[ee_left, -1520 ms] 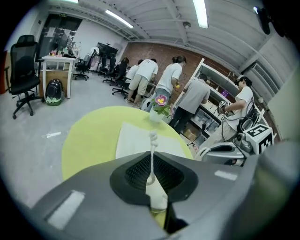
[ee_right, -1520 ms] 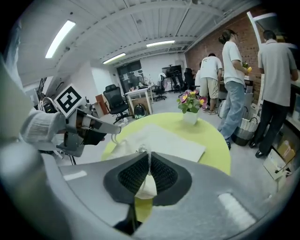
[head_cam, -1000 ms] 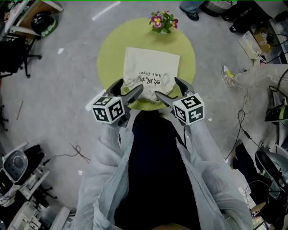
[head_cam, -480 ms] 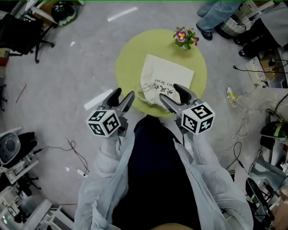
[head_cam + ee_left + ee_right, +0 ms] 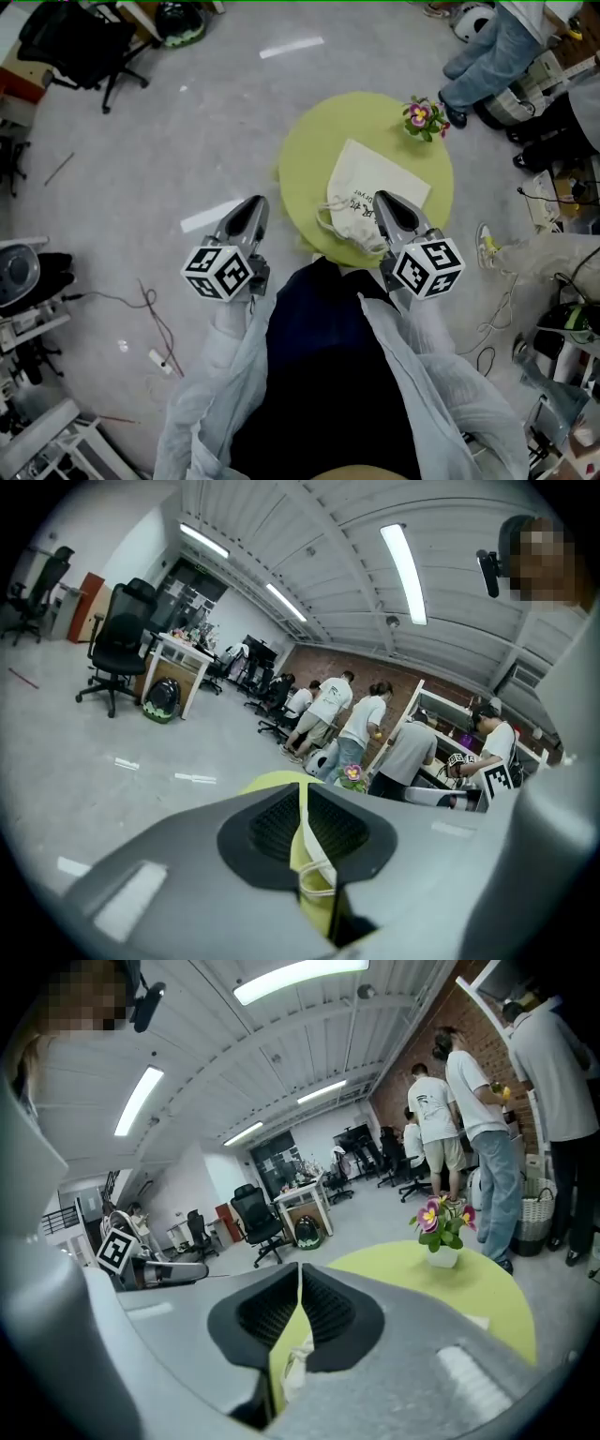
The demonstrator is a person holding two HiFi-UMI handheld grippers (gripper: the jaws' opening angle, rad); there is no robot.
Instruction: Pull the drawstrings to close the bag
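Left gripper point(image 5: 253, 202) hangs over the grey floor, off the round yellow-green table point(image 5: 314, 155) at roughly its 8 o'clock and clear of it. Its jaws have just been closing and now they're pressed nearly together with only a thin slit left. Nothing is caught in there: in the left gripper view you just see the table and a bit of white cloth through the slit. The cream drawstring bag point(image 5: 370, 192) lies flat on the table, a bit toward the 5 o'clock side. Its bunched mouth end faces the person at 6 o'clock, and a cord loop point(image 5: 324, 221) sticks out at the bag's 8 o'clock. Right gripper point(image 5: 383, 199) is over the bag's near end, jaws also just closed down to a slit, empty too. A little pot of pink flowers point(image 5: 424, 116) sits near the table rim at 1 o'clock.
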